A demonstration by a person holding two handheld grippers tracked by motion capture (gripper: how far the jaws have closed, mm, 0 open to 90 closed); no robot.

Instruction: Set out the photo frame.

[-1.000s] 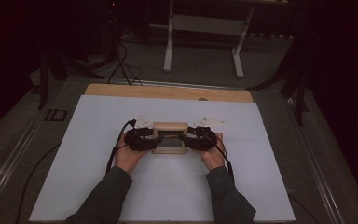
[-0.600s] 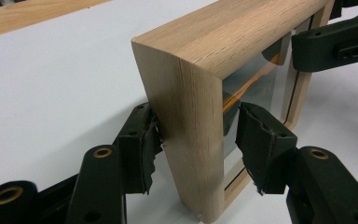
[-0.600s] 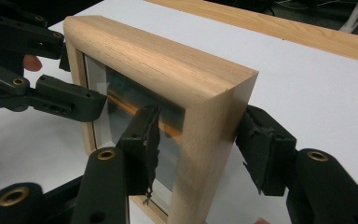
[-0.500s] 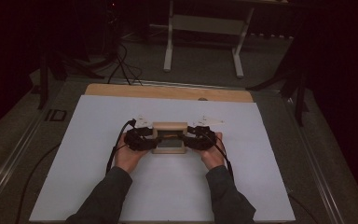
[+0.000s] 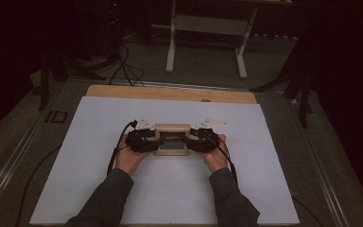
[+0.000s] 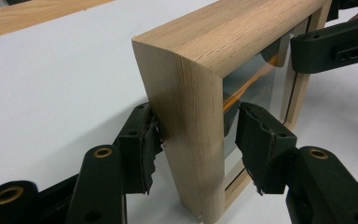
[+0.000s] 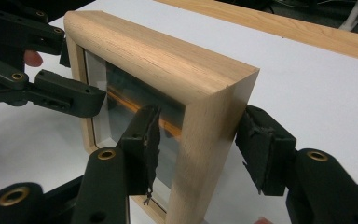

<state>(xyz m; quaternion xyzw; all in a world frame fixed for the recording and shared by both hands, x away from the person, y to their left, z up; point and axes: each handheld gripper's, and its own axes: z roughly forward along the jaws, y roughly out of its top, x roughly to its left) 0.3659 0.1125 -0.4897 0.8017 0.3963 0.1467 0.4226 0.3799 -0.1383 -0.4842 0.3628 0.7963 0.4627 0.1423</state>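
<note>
A light wooden picture frame (image 5: 171,128) with a glass pane stands upright near the middle of the white sheet (image 5: 170,189). My left gripper (image 5: 151,140) clamps its left side rail and my right gripper (image 5: 193,140) its right side rail. In the left gripper view the jaws (image 6: 198,135) straddle the frame's rounded side (image 6: 191,116), one pad against the wood and the other on the glass side. In the right gripper view my right gripper (image 7: 198,140) is shut across the frame's other side (image 7: 209,121). A hand holds each gripper.
A bare wooden strip (image 5: 170,93) runs along the far edge of the white sheet. Beyond the table stand white table legs (image 5: 171,42) and black cables (image 5: 123,61) on a dark floor. Each gripper's cable trails back along the forearms.
</note>
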